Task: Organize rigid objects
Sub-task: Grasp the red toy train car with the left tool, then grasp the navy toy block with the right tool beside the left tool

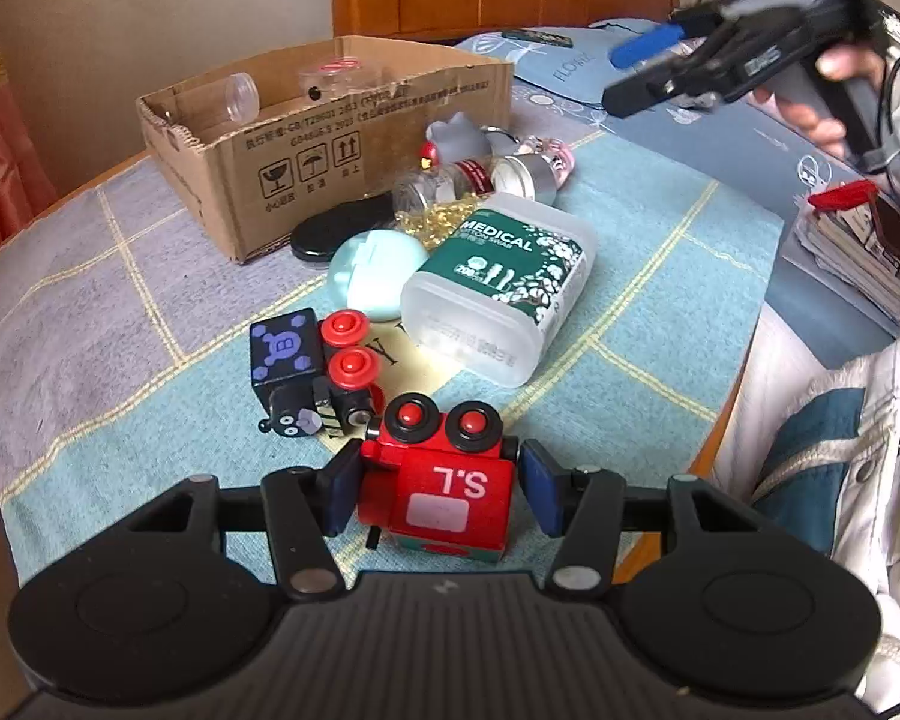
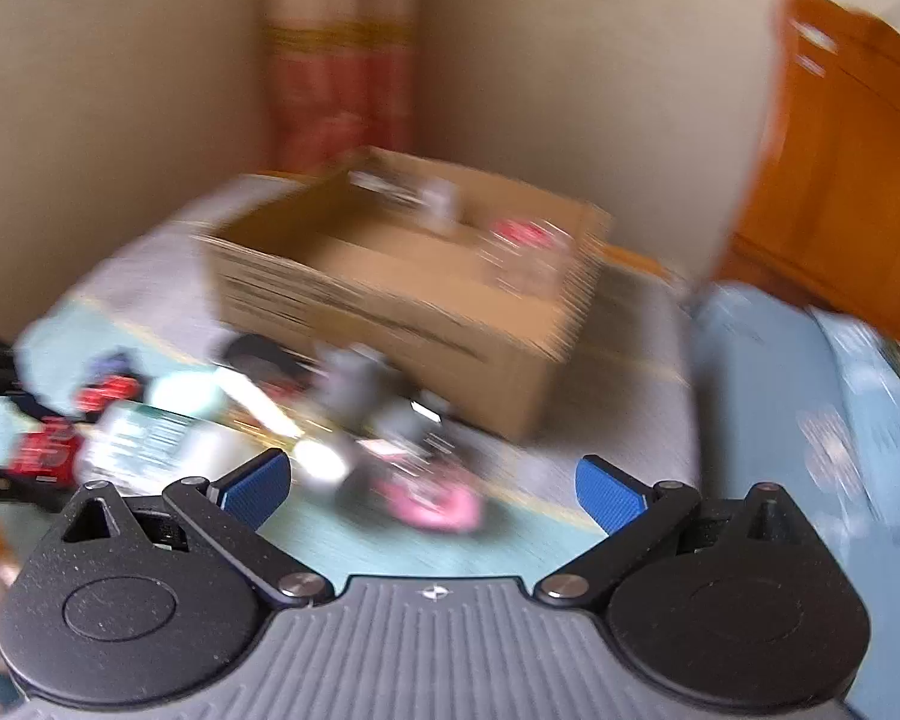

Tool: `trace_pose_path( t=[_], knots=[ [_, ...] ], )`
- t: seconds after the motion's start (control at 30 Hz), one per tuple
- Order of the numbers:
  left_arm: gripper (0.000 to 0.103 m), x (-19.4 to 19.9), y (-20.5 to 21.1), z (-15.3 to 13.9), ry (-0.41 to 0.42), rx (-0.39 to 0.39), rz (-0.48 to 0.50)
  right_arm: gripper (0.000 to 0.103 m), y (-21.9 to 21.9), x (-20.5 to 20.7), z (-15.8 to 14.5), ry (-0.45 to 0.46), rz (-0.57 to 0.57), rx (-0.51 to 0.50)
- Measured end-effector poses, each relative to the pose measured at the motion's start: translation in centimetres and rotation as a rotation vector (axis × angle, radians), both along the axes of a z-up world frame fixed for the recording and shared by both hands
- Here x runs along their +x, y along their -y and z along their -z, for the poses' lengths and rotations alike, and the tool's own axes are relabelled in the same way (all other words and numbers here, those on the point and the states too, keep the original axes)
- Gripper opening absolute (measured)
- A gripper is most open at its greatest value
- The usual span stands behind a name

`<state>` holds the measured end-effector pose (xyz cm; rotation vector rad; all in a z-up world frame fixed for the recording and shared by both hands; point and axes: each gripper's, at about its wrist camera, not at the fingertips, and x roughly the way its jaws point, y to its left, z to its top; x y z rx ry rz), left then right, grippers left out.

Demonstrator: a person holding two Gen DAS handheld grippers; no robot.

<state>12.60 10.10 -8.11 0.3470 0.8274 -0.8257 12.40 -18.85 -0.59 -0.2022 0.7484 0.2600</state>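
Currently, the red toy block (image 1: 435,486) sits clamped between the left gripper (image 1: 435,489) fingers, low over the surface (image 1: 120,330). Right gripper (image 2: 435,495) fingers stand wide, empty. Step: pickup. Next: carry to the cardboard box (image 1: 282,180) beyond the fingertips.

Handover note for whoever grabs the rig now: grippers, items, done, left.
Left gripper: shut on the red S.L toy train, at the table's near edge.
Right gripper: open, empty, raised above the table.
Cardboard box: already holds clear plastic jars.
Left on the tablecloth: black toy train, medical cotton swab box, mint oval case, small bottles, keychains.
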Motion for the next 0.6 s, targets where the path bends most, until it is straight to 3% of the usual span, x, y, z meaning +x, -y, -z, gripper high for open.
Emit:
trace_pose_path(
  t=[0.13,0.2,0.33,0.6],
  knots=[
    [0.054,-0.3,-0.2,0.0,0.007,-0.007,-0.011,0.098,-4.7,1.0,-1.0,-0.02,-0.186,0.004],
    [0.054,-0.4,-0.3,0.0,0.007,-0.009,-0.016,0.087,-7.5,1.8,-1.0,-0.048,-0.273,0.006],
    [0.054,-0.5,-0.6,0.0,0.007,-0.019,-0.02,0.083,-12.6,3.4,-0.6,-0.078,-0.41,-0.013],
    [0.054,-0.5,-0.9,0.1,0.01,-0.037,-0.013,0.069,-18.3,7.0,2.9,-0.209,-0.494,-0.007]
  ],
)
